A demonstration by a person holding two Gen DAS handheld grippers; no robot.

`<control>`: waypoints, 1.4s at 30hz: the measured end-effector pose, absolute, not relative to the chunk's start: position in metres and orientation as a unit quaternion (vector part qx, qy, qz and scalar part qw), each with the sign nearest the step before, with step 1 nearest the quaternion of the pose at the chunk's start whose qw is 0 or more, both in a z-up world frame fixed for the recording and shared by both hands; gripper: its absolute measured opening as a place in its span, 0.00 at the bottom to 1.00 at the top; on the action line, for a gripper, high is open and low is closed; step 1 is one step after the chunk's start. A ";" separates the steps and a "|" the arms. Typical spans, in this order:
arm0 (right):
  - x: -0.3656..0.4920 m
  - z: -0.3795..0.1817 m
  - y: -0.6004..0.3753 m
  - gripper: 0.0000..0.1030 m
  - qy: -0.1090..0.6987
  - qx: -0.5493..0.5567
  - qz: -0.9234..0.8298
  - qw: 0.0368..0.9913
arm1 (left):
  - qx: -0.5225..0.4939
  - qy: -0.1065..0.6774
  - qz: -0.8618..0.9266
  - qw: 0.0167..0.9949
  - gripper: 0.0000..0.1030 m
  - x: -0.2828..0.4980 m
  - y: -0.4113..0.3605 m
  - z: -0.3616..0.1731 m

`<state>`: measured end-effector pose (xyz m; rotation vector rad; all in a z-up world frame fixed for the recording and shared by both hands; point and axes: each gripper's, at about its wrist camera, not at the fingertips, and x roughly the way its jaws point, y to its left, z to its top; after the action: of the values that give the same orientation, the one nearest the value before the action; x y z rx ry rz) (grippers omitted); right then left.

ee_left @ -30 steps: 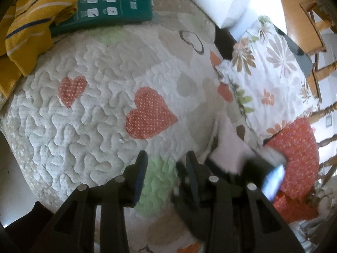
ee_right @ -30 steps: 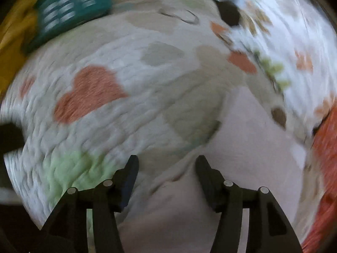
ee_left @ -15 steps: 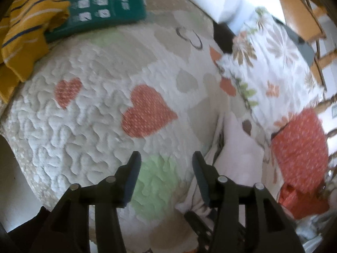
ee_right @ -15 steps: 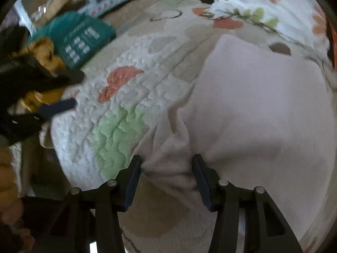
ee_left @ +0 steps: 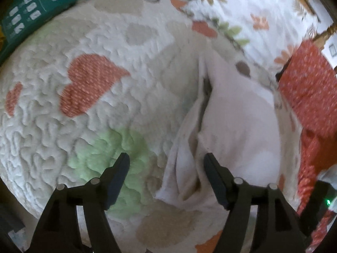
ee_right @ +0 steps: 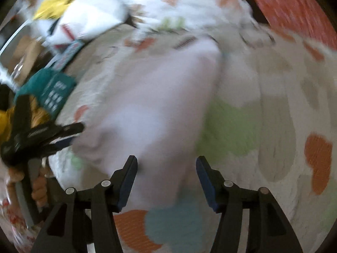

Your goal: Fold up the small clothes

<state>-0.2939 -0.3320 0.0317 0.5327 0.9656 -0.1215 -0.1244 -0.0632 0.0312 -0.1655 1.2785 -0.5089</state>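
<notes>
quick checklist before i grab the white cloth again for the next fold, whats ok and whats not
1. Left gripper jaws open: ok, wide apart.
2. Right gripper jaws open: ok, wide apart.
3. White garment free of both grippers: ok, no jaw is closed on it.
4. Garment lying flat on the heart-patterned quilt: not ok, its left edge is bunched into folds with a gap between layers.
5. An edge within the left gripper's jaws: ok, the bunched edge sits between the fingertips.
6. Right wrist view sharp enough to pick a grasp point: not ok, it is motion-blurred; the garment's edges there cannot be told.
</notes>
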 end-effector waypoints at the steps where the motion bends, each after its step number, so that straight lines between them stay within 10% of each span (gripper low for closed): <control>1: -0.291 0.023 -0.336 0.61 0.455 0.272 -0.052 0.846 | -0.069 0.593 -0.233 0.767 0.70 -0.125 -0.067 0.026; 4: -0.287 0.010 -0.340 0.61 0.419 0.335 -0.027 0.843 | -0.062 0.586 -0.233 0.773 0.69 -0.127 -0.072 0.026; 5: -0.283 0.007 -0.340 0.43 0.414 0.360 -0.007 0.836 | -0.066 0.586 -0.243 0.770 0.63 -0.128 -0.073 0.027; 7: -0.280 -0.001 -0.347 0.28 0.412 0.414 0.017 0.812 | -0.084 0.601 -0.271 0.747 0.17 -0.131 -0.076 0.024; 11: -0.296 0.012 -0.357 0.17 0.405 0.424 0.027 0.809 | -0.069 0.597 -0.281 0.748 0.15 -0.151 -0.074 0.032; 18: -0.329 0.018 -0.351 0.22 0.459 0.327 -0.022 0.826 | -0.013 0.605 -0.291 0.741 0.23 -0.175 -0.081 0.025; 26: -0.333 0.083 -0.343 0.25 0.390 0.266 -0.057 0.880 | -0.079 0.567 -0.287 0.768 0.57 -0.159 -0.043 0.054; 42: -0.241 0.049 -0.327 0.10 0.412 0.369 0.006 0.833 | -0.168 0.546 -0.238 0.785 0.66 -0.132 -0.016 0.070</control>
<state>-0.2413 -0.3271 0.0493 0.7819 0.8737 0.0136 -0.1320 -0.0158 0.0699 -0.3612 1.1776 -0.5140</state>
